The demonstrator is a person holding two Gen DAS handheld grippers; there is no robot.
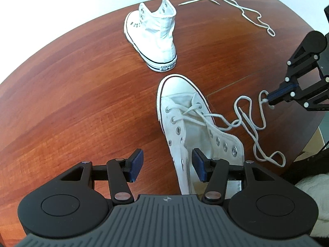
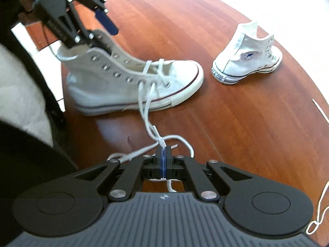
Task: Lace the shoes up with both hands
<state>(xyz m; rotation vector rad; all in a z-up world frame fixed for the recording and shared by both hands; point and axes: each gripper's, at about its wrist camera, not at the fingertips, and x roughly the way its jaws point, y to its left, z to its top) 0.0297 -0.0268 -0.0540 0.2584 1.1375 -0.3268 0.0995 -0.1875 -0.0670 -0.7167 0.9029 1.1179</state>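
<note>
A white high-top shoe (image 1: 178, 90) (image 2: 115, 86) lies on the wooden table (image 1: 72, 94), toe pointing away in the left wrist view. Its lace (image 1: 249, 113) (image 2: 147, 103) runs through the lowest eyelets and trails off to the side in loose loops. My right gripper (image 1: 269, 100) (image 2: 163, 150) is shut on this lace close to its tip, and the tip sticks out past the pads. My left gripper (image 1: 167, 164) (image 2: 104, 35) hangs open over the ankle opening. One side wall of the shoe lies between its blue pads (image 1: 136, 164), which stand well apart.
A second white high-top (image 1: 154, 35) (image 2: 246, 63) without a lace stands farther back. A loose lace (image 1: 246, 10) (image 2: 320, 111) lies beyond it near the table's far edge. A person's pale sleeve (image 1: 308, 189) (image 2: 20, 94) is beside the near table edge.
</note>
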